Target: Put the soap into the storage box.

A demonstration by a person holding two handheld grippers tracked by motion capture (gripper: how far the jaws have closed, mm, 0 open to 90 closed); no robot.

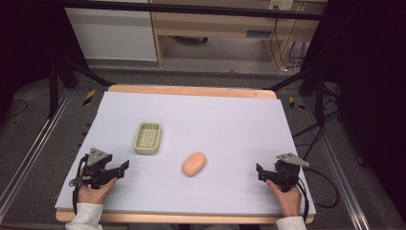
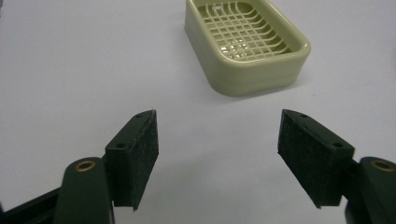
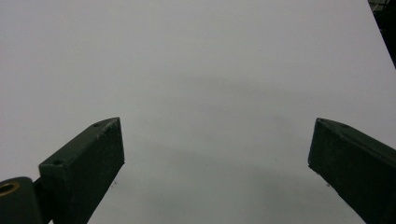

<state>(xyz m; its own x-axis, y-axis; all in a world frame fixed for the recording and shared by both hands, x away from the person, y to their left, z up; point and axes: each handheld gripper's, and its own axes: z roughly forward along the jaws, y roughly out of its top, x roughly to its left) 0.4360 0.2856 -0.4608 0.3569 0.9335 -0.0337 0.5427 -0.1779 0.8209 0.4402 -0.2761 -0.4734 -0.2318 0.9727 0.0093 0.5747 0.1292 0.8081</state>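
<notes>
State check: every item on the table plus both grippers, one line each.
Pale green plastic soap dish with grid floor: upright, empty, on the white table sheet.
Peach oval soap bar: lying on the sheet, apart from the dish, untouched.
Left gripper: open, holding nothing, facing the dish.
Right gripper: open, holding nothing.

gripper: left gripper, two black jaws spread wide, nothing between
dish: pale green plastic soap dish with grid floor, upright, ahead, apart from jaws
surface: plain white tabletop
</notes>
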